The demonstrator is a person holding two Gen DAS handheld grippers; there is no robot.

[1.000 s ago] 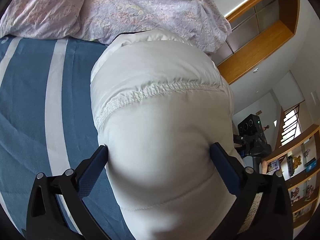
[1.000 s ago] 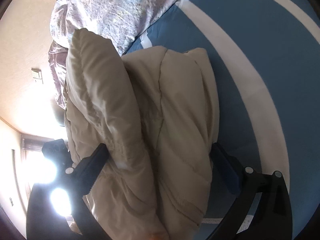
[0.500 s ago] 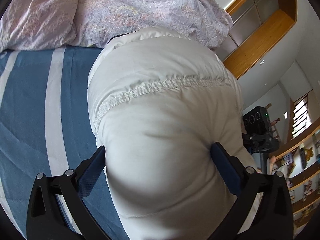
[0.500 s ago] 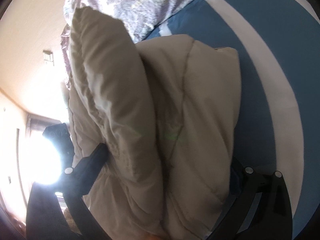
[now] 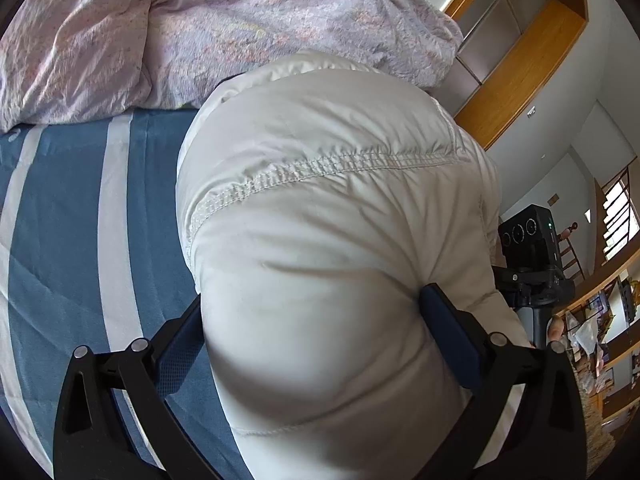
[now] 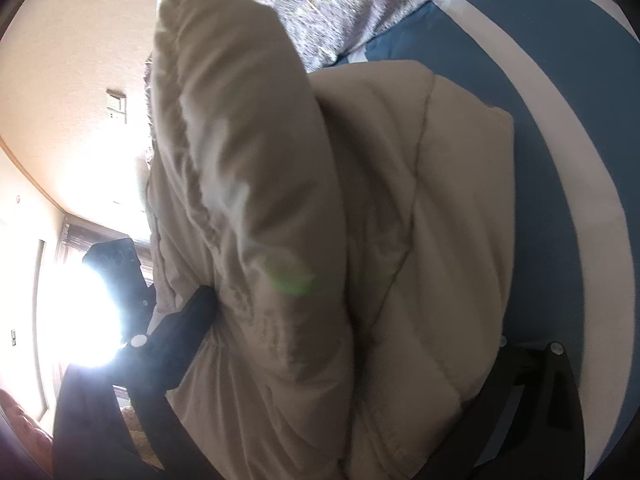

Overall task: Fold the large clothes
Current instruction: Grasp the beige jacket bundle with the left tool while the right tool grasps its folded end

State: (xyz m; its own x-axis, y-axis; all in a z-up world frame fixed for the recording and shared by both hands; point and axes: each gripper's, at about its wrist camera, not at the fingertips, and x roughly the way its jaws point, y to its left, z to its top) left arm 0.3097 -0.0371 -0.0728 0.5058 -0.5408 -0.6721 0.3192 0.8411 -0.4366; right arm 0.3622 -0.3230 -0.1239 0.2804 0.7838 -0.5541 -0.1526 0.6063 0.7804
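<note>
A puffy off-white quilted jacket [image 5: 332, 208] lies bundled on the blue-and-white striped bed sheet [image 5: 80, 208]. My left gripper [image 5: 312, 320] has its jaws wide apart with a thick fold of the jacket bulging between them; both pads press on the fabric. In the right wrist view the same jacket [image 6: 360, 220] looks beige, folded into thick layers with one flap standing up. My right gripper [image 6: 352, 320] straddles this bundle, its left finger [image 6: 192, 312] against the fabric and its right finger hidden behind the jacket.
A crumpled pink floral duvet [image 5: 200, 28] lies at the far end of the bed, touching the jacket. A black camera on a stand [image 5: 528, 256] is beside the bed, with wooden shelves [image 5: 520, 52] behind. Strong window glare [image 6: 88, 312] fills the right view's left side.
Both grippers have pushed further forward onto the jacket, which now fills more of each view. The raised flap in the right wrist view has risen and the bundle hides the right finger.
</note>
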